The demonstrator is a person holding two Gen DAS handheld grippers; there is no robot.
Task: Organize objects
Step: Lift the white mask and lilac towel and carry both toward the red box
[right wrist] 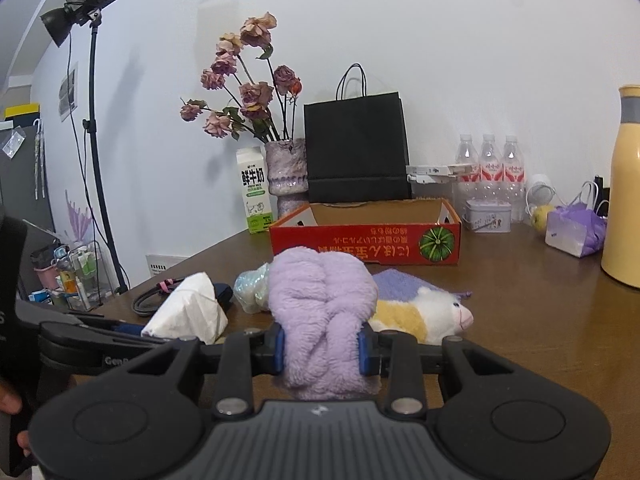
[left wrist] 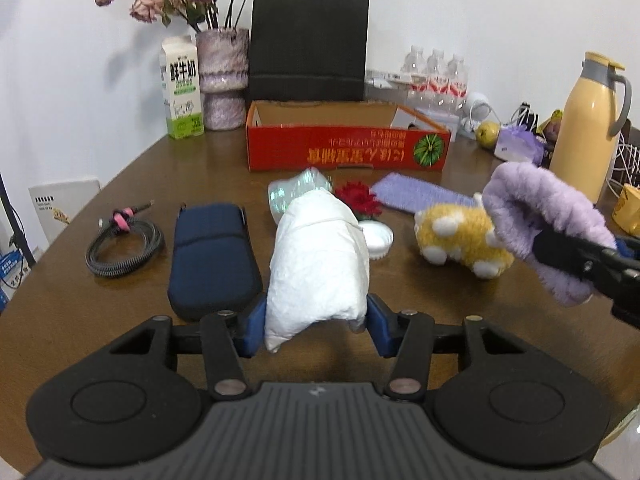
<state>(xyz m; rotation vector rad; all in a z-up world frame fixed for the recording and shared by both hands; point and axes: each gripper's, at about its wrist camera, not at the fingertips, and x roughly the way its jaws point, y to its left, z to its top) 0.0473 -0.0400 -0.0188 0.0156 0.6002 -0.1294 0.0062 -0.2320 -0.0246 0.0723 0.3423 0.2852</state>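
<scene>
My left gripper (left wrist: 316,322) is shut on a white tissue pack (left wrist: 320,256), its blue pads pressing both sides, lifted just above the brown table (left wrist: 120,312). My right gripper (right wrist: 322,350) is shut on a fluffy purple headband (right wrist: 324,300); the left wrist view shows that headband (left wrist: 540,216) raised at the right. An open red cardboard box (left wrist: 348,152) stands at the back of the table. Between it and the grippers lie a yellow-and-white plush toy (left wrist: 460,240), a navy case (left wrist: 212,256), a coiled black cable (left wrist: 124,244), a purple cloth (left wrist: 416,196), a red flower (left wrist: 358,200) and a crumpled clear bag (left wrist: 300,192).
Along the back wall stand a milk carton (left wrist: 180,88), a vase of dried roses (left wrist: 222,80), a black paper bag (left wrist: 308,44) and water bottles (left wrist: 436,76). A yellow thermos (left wrist: 588,128) and small clutter fill the right side. A light stand (right wrist: 92,120) rises beyond the table's left edge.
</scene>
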